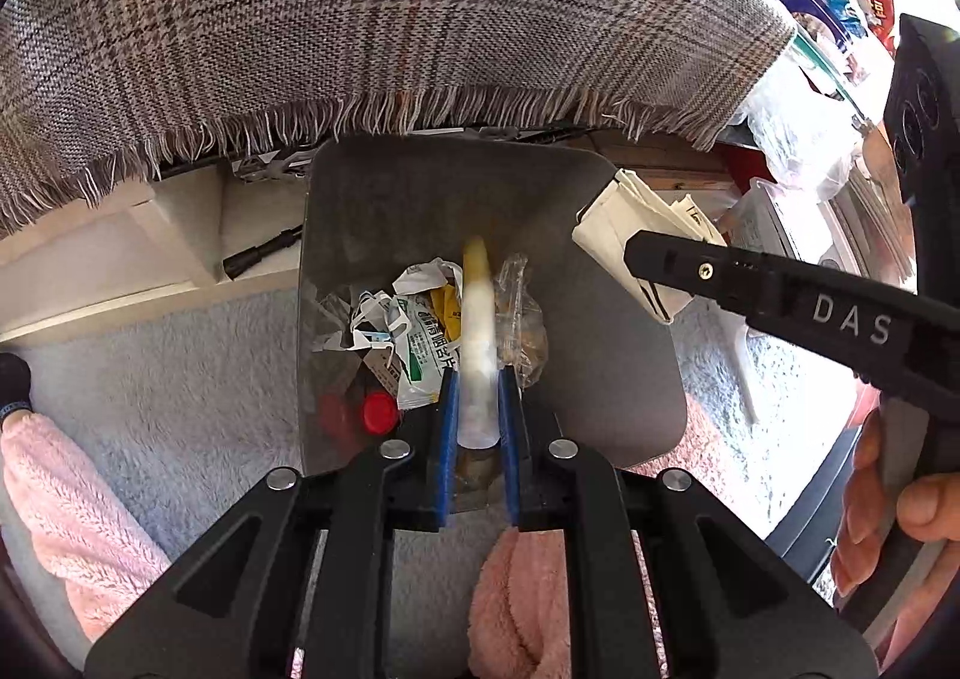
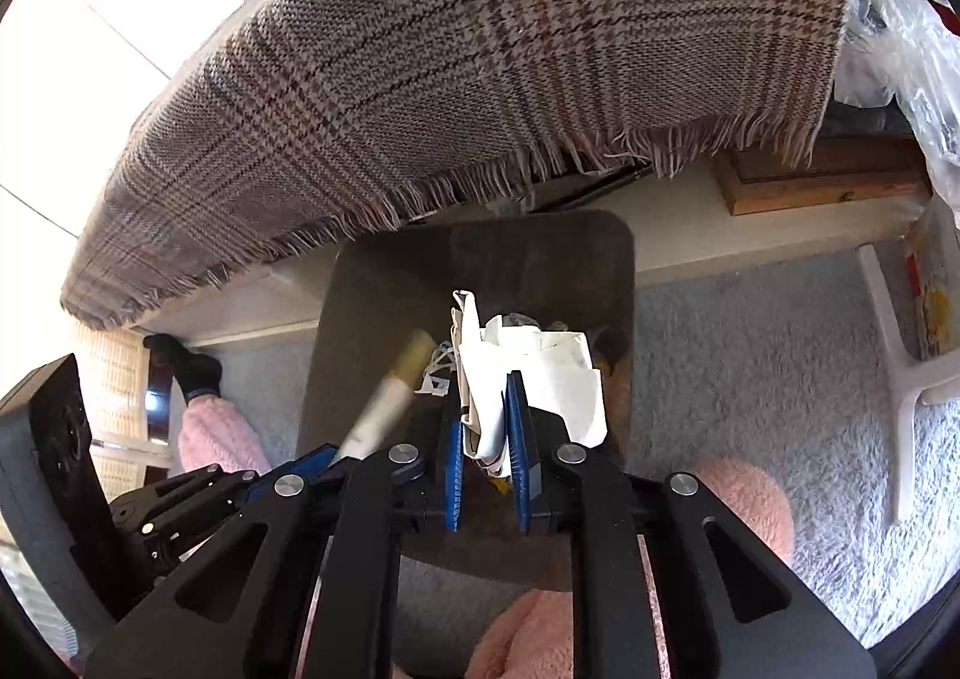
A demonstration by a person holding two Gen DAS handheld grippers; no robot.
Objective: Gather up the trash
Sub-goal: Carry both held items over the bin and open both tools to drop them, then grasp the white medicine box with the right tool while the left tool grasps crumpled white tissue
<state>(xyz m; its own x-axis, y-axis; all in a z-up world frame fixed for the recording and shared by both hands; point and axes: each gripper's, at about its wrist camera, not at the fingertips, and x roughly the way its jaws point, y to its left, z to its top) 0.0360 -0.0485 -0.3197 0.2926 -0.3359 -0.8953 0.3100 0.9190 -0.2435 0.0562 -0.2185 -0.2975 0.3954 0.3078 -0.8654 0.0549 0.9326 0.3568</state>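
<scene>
- A plaid fringed blanket hangs over the furniture behind the scene, its fringe just above the far rim of the bin; lifting either tool high at this moment risks snagging it.
- A pale shaggy rug covers the floor on both sides, where anything dropped wide would land.
- The grey bin stands on the rug directly below both tools, already holding wrappers, a green-and-white packet and a red cap.
- The right claw is nearly closed on a crumpled white paper, which is held above the bin's opening, near its right wall in the left camera's view.
- The left claw is nearly closed around a white tube with a yellowish tip, pointing down into the bin over the trash pile.
- To finish the step well, judged from here: keep both loads inside the rim, then part the fingers fully so each piece falls clear.
- The paper looks light and may cling to the blue pads; a small shake over the bin would likely free it.
- The tube appears blurred, so whether it is slipping cannot be told.
</scene>
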